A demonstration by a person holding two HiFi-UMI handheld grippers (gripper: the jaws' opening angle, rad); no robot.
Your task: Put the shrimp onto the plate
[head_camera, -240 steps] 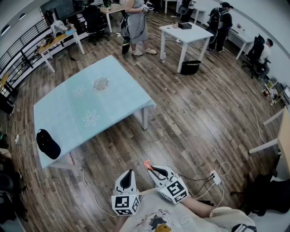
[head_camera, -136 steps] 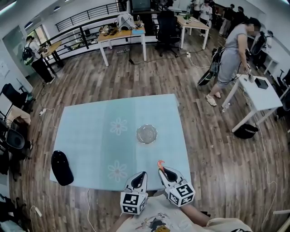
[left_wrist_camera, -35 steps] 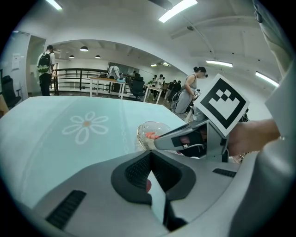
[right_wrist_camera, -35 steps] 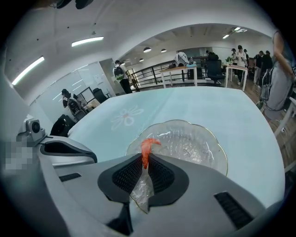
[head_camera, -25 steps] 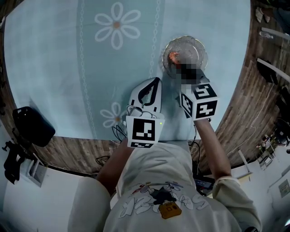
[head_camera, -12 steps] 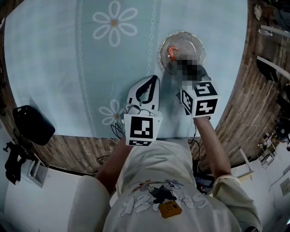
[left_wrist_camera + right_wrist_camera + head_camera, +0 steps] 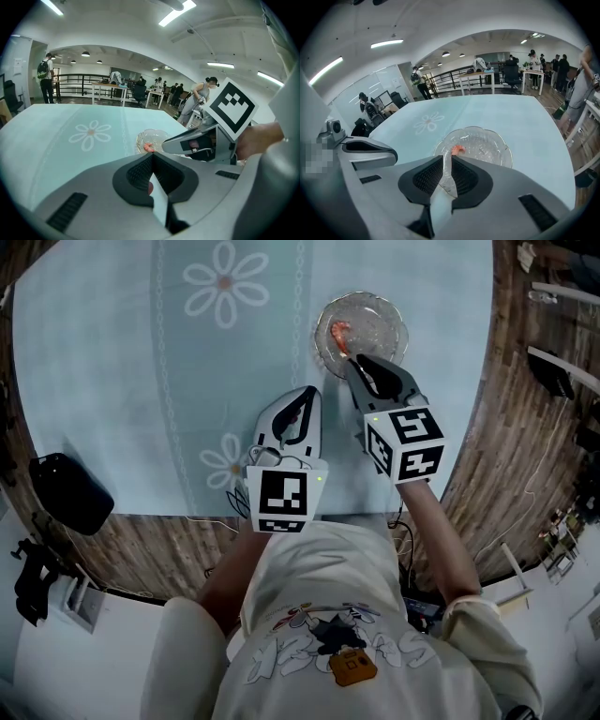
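A small orange shrimp (image 7: 339,334) lies on the clear glass plate (image 7: 375,320), toward its left side, on the light blue tablecloth. My right gripper (image 7: 350,359) hovers at the plate's near rim, just short of the shrimp, with its jaws a narrow slit apart and nothing between them. In the right gripper view the shrimp (image 7: 457,150) sits just beyond the right gripper (image 7: 447,157) on the plate (image 7: 490,145). My left gripper (image 7: 309,393) is shut and empty, left of the plate and nearer me. From the left gripper (image 7: 152,154) I see the plate (image 7: 151,137) and shrimp (image 7: 149,148).
A black cap (image 7: 67,493) lies at the table's near left corner. The table's near edge (image 7: 187,517) runs just in front of my body, and wood floor (image 7: 506,427) lies to the right. Desks and several people stand far behind the table.
I walked up to the table with the shrimp shut in my right gripper. It now lies on the plate, and the right gripper has let go and drawn back to the rim.
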